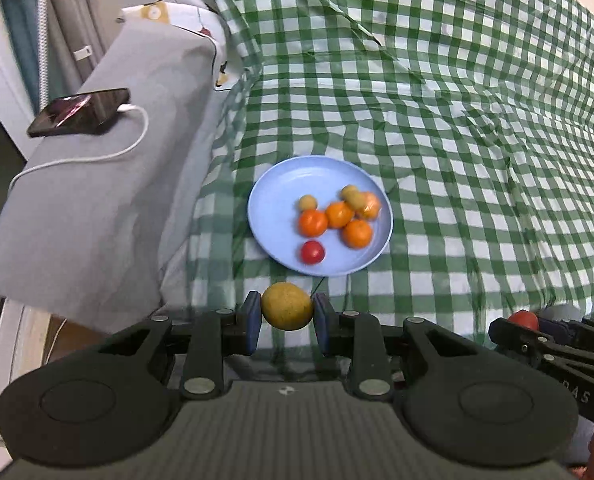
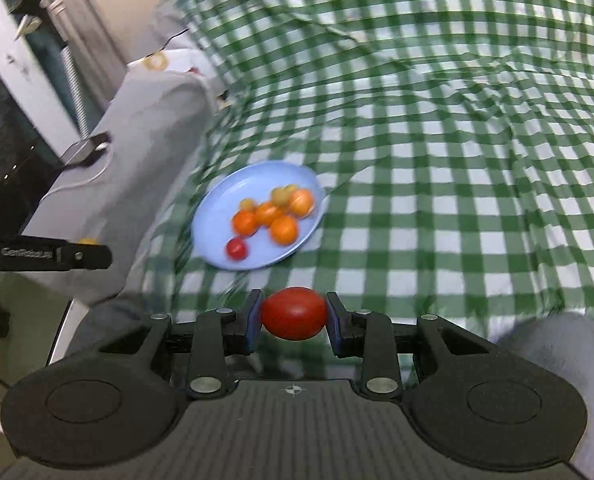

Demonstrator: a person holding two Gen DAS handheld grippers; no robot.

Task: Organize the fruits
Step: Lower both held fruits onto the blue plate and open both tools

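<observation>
Between the pads of my left gripper [image 1: 287,307] I hold a round yellow fruit [image 1: 287,306]; my right gripper [image 2: 294,313] is clamped on a red tomato [image 2: 294,313]. Both hang near the blue plate [image 1: 275,188], just ahead on the checked cloth [image 1: 457,140]. I judge this the carrying step: next, lower each fruit onto bare plate beside the oranges [image 1: 339,214].

Bare checked cloth [image 1: 437,208] right of blue plate [image 1: 273,184], fruit pile [image 1: 337,216] crowding plate's right half, grey cushion [image 1: 109,184] left.
</observation>
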